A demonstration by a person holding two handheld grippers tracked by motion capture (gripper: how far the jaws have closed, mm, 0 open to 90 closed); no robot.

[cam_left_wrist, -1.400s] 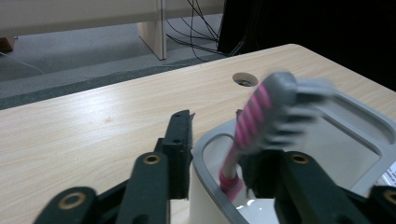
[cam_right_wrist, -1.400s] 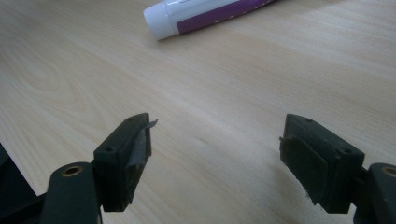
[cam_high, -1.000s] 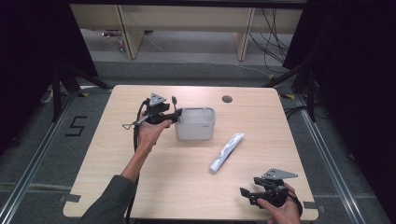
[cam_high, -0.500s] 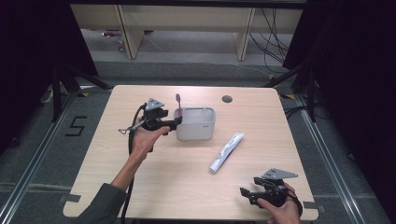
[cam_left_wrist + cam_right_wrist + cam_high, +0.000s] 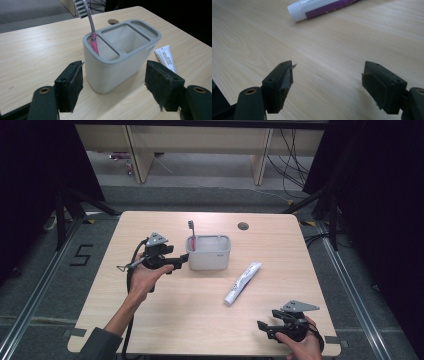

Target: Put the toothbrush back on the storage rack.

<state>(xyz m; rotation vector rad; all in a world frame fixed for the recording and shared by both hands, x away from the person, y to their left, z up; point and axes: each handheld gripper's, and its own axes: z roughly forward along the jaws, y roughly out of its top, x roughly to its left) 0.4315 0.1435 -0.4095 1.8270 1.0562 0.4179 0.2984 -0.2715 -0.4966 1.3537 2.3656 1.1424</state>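
A grey holder (image 5: 209, 253) with three compartments stands at mid-table. A pink-handled toothbrush (image 5: 191, 234) stands upright in its left end compartment (image 5: 93, 42). My left gripper (image 5: 181, 262) sits just left of the holder, and its jaws have just been opening. They stand wide in the left gripper view (image 5: 113, 86), nothing pressed between them, the holder (image 5: 120, 53) just beyond. A white and purple toothpaste tube (image 5: 242, 282) lies right of the holder. At the front right my right gripper (image 5: 263, 329) rests open (image 5: 328, 83), the tube's cap (image 5: 295, 11) ahead of it.
A round cable hole (image 5: 243, 226) sits in the table near the back edge. Pale shelving legs (image 5: 135, 155) and loose cables (image 5: 295, 165) stand on the floor behind the table. Bare wood (image 5: 180, 315) spreads across the front middle.
My left gripper has drawn back leftward from the holder, away from the toothbrush now standing in the left compartment. The right gripper has stayed put.
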